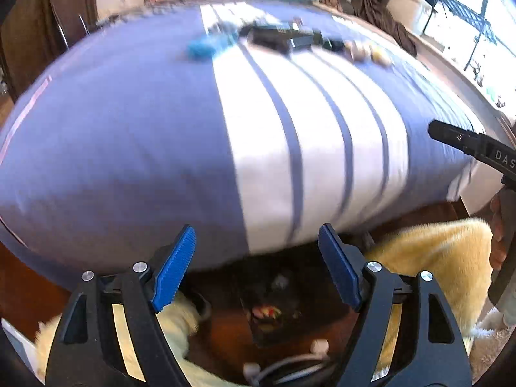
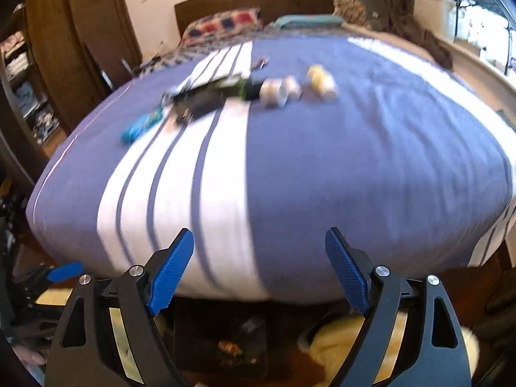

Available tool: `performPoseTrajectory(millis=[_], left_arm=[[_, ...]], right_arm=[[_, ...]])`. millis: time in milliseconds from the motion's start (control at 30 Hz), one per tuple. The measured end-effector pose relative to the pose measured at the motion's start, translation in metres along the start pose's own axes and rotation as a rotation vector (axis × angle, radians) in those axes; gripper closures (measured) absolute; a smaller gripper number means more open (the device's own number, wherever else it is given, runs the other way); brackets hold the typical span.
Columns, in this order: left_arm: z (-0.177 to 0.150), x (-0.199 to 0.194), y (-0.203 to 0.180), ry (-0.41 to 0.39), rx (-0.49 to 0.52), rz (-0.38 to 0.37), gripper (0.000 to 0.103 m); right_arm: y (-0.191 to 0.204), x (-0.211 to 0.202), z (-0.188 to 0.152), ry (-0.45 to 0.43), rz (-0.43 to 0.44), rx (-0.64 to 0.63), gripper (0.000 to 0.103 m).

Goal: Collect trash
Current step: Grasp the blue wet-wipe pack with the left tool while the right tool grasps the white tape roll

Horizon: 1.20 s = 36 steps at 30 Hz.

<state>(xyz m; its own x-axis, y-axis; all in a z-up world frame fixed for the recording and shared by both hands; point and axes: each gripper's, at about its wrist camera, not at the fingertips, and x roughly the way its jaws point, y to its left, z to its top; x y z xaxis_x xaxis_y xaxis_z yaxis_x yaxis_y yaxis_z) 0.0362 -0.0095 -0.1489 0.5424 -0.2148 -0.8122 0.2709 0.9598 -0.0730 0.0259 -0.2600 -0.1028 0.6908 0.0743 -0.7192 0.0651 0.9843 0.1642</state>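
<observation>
While both tools hang over the foot of the bed, neither is holding anything; the left gripper (image 1: 256,266) has its blue pads spread wide with only the bedspread's edge and the floor showing between them, and the right gripper (image 2: 258,269) stands just as wide apart, empty. The bedspread (image 2: 354,161) is lavender-blue with a broad white band crossed by thin blue stripes running toward the headboard (image 2: 254,0). All the trash lies in a loose row well up the bed, far from both sets of jaws: a crumpled blue wrapper (image 2: 138,127) at the left end; a flat black box (image 2: 201,101) just beside it, lying across the white band; a dark, greenish piece (image 2: 246,88) touching the box's far end, too blurred to name; then a pair of pale rounded cups or tubs (image 2: 280,92) side by side; and a yellowish crumpled item (image 2: 321,82) at the right end, a little apart from the pair. From the left wrist view the same row sits near the top, with the blue wrapper (image 1: 203,48) and black box (image 1: 277,37) plainest; the right tool's black body (image 1: 474,148) juts in from the right edge. Below the bed's foot, between the jaws, a dark bin (image 2: 225,338) sits on the wooden floor with something colourful inside; a cream fluffy rug (image 1: 435,251) lies beside it. Everything is motion-blurred, so finer detail on the trash cannot be told.
</observation>
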Motion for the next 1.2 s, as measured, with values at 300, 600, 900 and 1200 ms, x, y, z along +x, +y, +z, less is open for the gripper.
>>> performPoseTrajectory(millis=[300,600,900,1200], left_arm=[[0.072,0.007,0.033,-0.088,-0.044,0.067,0.025],[0.134,0.055,0.054,-0.082,-0.046,0.071,0.025],[0.176,0.101,0.064,-0.066,-0.035,0.077,0.026],[0.202,0.127,0.063,-0.048,-0.025,0.071,0.049]], right_arm=[[-0.011,0.035,0.055,-0.049,-0.034,0.031,0.019],[-0.006,0.083,0.088,-0.048,-0.059,0.053,0.02],[0.003,0.12,0.108,-0.035,-0.099,0.05,0.032],[-0.002,0.137,0.117,-0.028,-0.125,0.064,0.052]])
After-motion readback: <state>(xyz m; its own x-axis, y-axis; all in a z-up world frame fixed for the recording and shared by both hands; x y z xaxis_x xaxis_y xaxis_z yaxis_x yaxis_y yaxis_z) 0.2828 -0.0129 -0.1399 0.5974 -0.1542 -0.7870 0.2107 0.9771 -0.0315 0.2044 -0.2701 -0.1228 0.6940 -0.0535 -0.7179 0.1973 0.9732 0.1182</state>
